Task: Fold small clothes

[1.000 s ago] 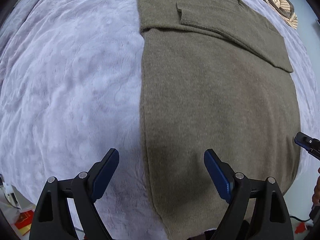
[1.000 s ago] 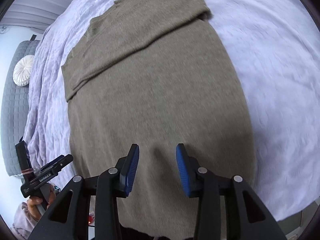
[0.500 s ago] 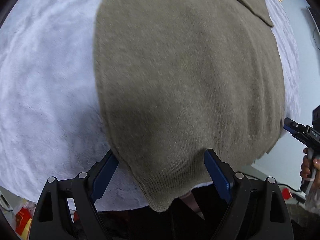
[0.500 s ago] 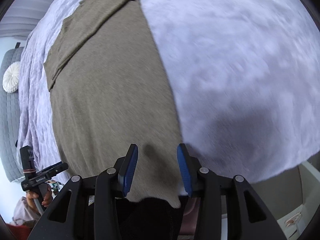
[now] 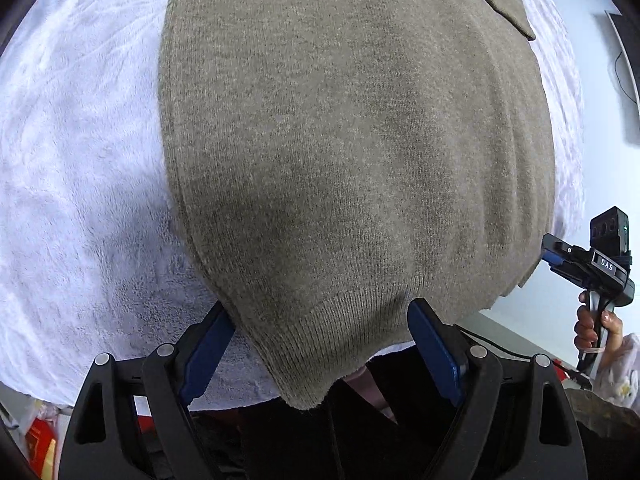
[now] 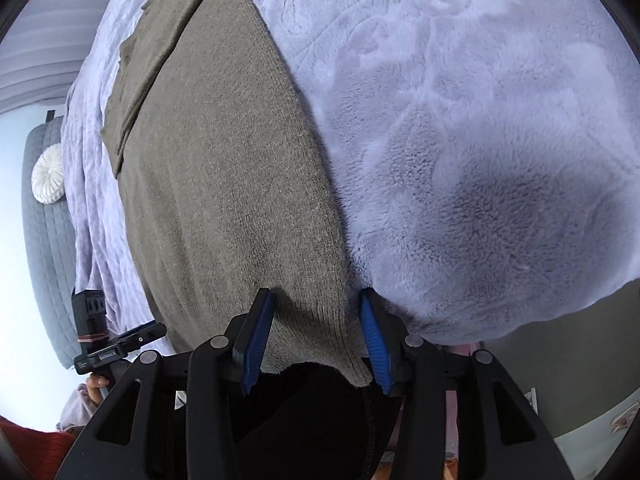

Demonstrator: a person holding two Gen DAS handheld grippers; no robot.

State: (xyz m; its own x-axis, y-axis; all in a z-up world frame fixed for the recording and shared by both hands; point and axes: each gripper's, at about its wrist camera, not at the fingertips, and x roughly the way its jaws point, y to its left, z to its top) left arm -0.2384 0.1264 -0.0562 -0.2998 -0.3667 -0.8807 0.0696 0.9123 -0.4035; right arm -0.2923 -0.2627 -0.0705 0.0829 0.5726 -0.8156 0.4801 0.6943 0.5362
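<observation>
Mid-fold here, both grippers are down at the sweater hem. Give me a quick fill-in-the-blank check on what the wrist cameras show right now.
1. The olive sweater lies on a fluffy ____ blanket.
2. The left gripper straddles the sweater's left hem corner with its jaws ____.
3. The right gripper has the sweater's ____ hem corner between its blue pads.
4. A sleeve is folded ____ the sweater's body.

Missing words: white; open; right; across

Both tongs straddle the sweater point(image 5: 340, 152) hem; bare blanket point(image 6: 460, 120) lies open alongside.
</observation>
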